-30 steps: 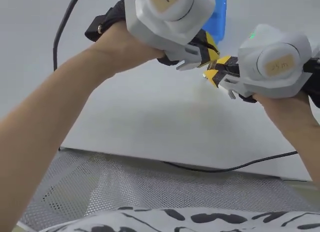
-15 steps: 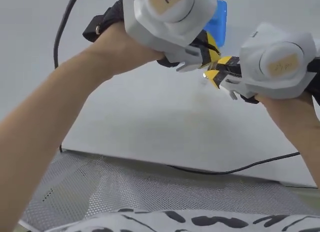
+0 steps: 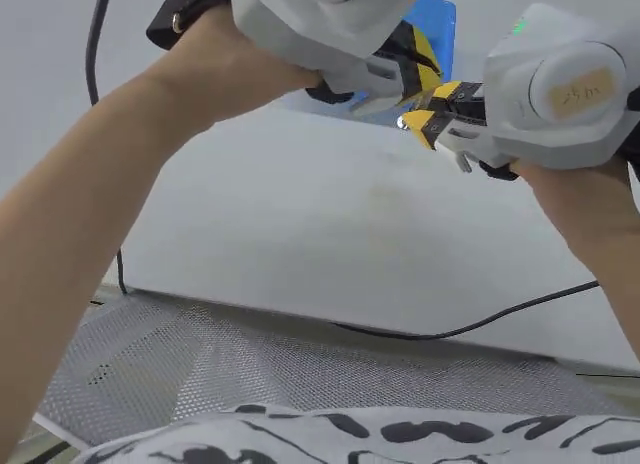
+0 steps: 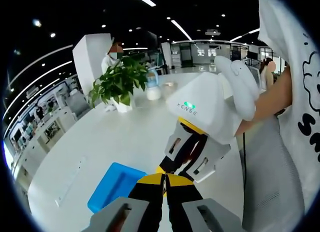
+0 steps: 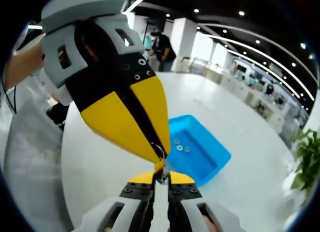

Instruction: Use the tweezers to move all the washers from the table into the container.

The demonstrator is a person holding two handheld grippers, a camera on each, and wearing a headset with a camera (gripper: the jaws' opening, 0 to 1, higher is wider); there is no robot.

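Both grippers held up over the white bench [image 3: 330,224], tip to tip; left gripper [image 3: 428,76] comes in from upper left, right gripper [image 3: 425,124] from the right, yellow fingertips meeting just in front of the blue container [image 3: 440,34]; left fingers pressed together, only a thin dark line between the yellow pads in the left gripper view [image 4: 165,181]; right fingers likewise pressed together in the right gripper view [image 5: 161,178]; a small bit of metal [image 5: 159,153] sits where the two sets of tips meet, too small to say what it is or which gripper has it; container lies flat on the bench beyond the tips, and the right gripper view shows three washers [image 5: 180,145] on its floor, close together near the middle; a black cable [image 3: 470,329] runs along the near edge of the bench; a potted plant [image 4: 120,82] stands at the bench's far end.
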